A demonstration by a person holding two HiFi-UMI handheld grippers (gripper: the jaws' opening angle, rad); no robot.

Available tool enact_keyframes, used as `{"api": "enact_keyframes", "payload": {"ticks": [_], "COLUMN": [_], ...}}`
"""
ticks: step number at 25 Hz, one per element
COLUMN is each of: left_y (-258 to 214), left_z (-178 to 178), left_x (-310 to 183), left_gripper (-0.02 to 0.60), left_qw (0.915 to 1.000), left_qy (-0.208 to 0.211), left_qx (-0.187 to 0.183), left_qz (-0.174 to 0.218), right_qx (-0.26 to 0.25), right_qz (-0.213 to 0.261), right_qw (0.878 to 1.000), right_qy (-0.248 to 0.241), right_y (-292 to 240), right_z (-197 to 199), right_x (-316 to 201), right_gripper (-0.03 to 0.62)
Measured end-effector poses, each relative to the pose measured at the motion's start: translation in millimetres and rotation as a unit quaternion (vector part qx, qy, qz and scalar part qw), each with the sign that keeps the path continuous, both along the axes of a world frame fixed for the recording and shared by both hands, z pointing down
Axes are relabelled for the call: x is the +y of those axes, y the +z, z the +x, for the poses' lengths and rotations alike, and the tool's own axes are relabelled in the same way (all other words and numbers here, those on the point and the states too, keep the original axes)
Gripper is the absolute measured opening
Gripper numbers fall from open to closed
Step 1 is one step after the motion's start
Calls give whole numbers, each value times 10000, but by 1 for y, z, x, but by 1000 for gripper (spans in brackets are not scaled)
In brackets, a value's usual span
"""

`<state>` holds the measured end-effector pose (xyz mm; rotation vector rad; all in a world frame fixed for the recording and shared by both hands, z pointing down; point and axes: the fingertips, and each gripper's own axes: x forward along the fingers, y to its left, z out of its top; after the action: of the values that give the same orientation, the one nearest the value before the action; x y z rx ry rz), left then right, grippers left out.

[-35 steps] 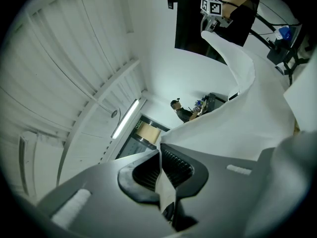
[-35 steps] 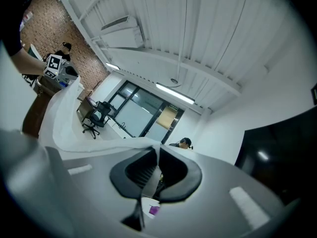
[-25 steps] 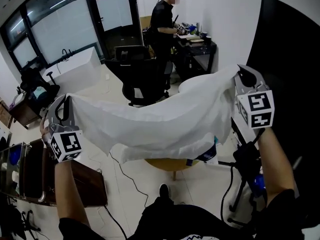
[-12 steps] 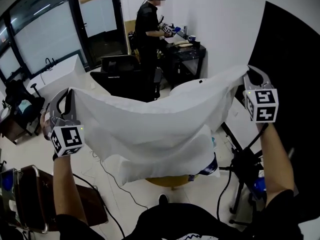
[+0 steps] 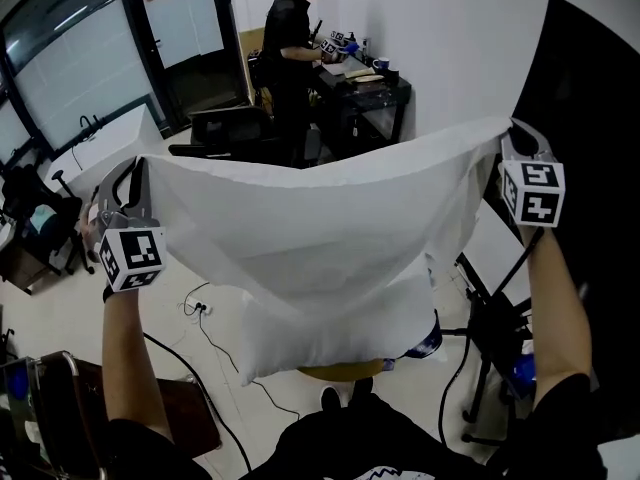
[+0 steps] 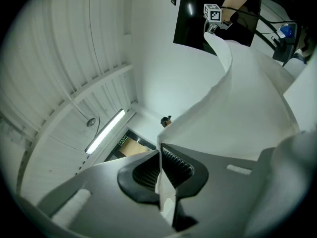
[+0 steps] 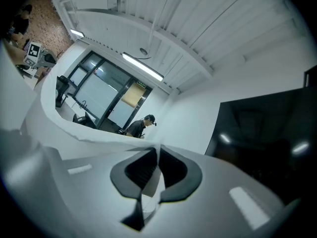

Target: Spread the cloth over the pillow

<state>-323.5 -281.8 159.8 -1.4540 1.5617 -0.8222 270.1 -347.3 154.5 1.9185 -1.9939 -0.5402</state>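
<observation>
Held up wide in mid-air by its two top corners: the white cloth (image 5: 300, 218), stretched between both raised arms. Clamped on the left corner with the left hand-held gripper (image 5: 140, 173), jaws together on the fabric edge. Shown close up in the left gripper view, a thin strip of cloth (image 6: 233, 108) pinched between the ribbed pads (image 6: 176, 165) and running away to the far side. Clamped on the right corner in the same way with the right hand-held gripper (image 5: 510, 136), a fold of fabric nipped between its dark pads (image 7: 171, 166). Hanging in front of and above the white pillow (image 5: 340, 328), hiding its upper part from the head view; touching or not, cannot tell. Under the pillow, a round yellowish top (image 5: 345, 371). Farther back, a person in black (image 5: 285, 38) at a dark desk (image 5: 390, 86), with a black office chair (image 5: 225, 128) nearby. At the right, a black tripod (image 5: 495, 328).
</observation>
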Motion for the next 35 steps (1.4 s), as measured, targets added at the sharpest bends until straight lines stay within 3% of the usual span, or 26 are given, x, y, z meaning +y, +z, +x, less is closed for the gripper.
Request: {"api": "enact_keyframes", "payload": {"ticks": [6, 10, 23, 35], "left_y": [-13, -12, 82, 90], "left_z": [6, 3, -23, -16], "left_x": [-39, -67, -118, -146], "left_gripper": [1, 1, 1, 1], "left_qw": [9999, 9998, 9941, 9925], "left_qy": [-83, -137, -385, -397], "left_qx": [-76, 165, -54, -141], "left_qz": [23, -51, -1012, -1147], "right_qx": [-20, -52, 74, 110], "right_qz": [106, 62, -678, -901], "right_qw": [9999, 10000, 9976, 9957], "right_qy": [-4, 5, 110, 177], "right_y": [-12, -9, 74, 93], "right_z": [10, 15, 27, 16], "right_x": [-37, -62, -118, -156], "right_gripper": [14, 14, 14, 14]}}
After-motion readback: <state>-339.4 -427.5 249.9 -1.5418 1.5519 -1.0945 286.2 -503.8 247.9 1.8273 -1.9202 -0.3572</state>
